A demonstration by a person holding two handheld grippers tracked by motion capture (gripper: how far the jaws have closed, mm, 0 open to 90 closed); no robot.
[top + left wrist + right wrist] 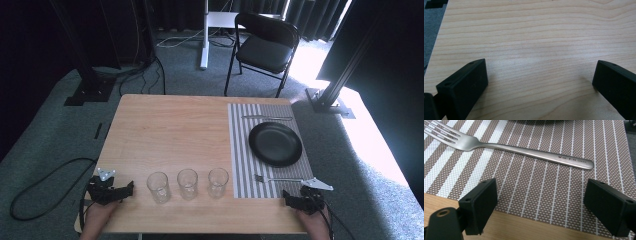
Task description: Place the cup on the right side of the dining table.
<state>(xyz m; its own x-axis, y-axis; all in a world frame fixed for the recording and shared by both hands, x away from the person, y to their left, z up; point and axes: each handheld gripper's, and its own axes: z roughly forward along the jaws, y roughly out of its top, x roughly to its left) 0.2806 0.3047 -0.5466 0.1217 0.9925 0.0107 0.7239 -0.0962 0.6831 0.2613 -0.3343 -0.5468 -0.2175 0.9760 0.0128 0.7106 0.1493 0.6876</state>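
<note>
- My right gripper (300, 201) rests at the near right corner of the table (170, 130), its jaws spread wide with nothing between them; in the right gripper view they stand over the near edge of the mat (529, 182), aimed at the fork (524, 148).
- The fork lies flat on the mat just ahead of those jaws, handle to the view's right, tines to its left. Seen from above, the fork (278, 178) sits between the plate (275, 143) and the near edge of the mat (240, 150). I judge it the thing to pick, since it is nearest my right jaws and squarely in front of them.
- I keep the jaws wide because a flat, thin handle needs both pads to drop on either side before closing.
- My left gripper (112, 191) waits at the near left corner, jaws also wide and empty, over bare wood in the left gripper view (536, 50). I take it as parked out of the way.
- Three glasses (188, 183) stand in a row between the grippers, apart from both, so a sideways sweep by either hand risks tipping one.
- A knife (266, 118) lies beyond the plate, at the mat's far edge.
</note>
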